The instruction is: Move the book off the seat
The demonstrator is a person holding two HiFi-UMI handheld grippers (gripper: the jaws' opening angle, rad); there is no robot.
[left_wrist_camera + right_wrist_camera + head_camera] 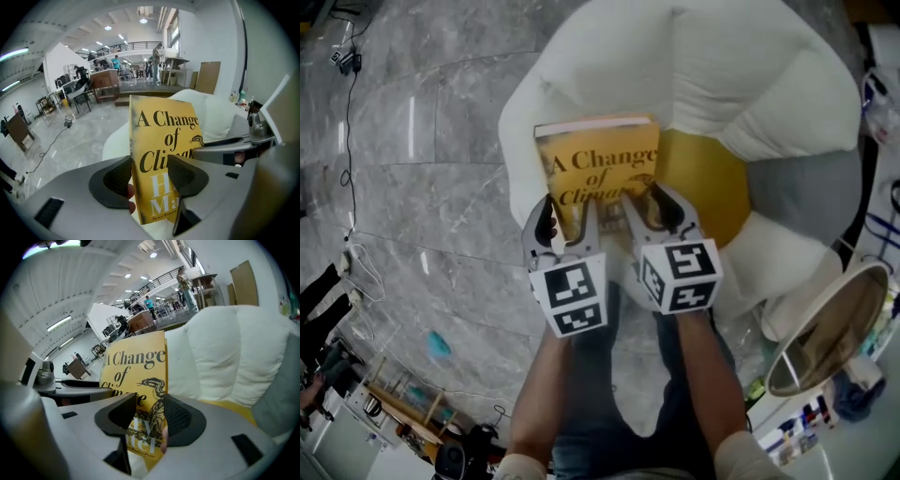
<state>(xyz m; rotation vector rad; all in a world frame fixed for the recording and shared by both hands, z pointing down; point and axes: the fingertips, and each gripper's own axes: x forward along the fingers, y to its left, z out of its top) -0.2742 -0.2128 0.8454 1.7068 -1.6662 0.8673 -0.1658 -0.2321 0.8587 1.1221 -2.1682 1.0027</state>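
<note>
A yellow book titled "A Change of Climate" is held up over the white armchair, its cover facing me. My left gripper is shut on the book's lower left part. My right gripper is shut on its lower right part. In the left gripper view the book stands upright between the dark pads of the left gripper. In the right gripper view the book sits between the pads of the right gripper. The chair's yellow seat cushion lies bare behind the book.
A grey cushion rests on the chair's right side. A round mirror or tray stands at the right, among small items. Grey marble floor with cables spreads to the left. Desks and people show far off in the hall.
</note>
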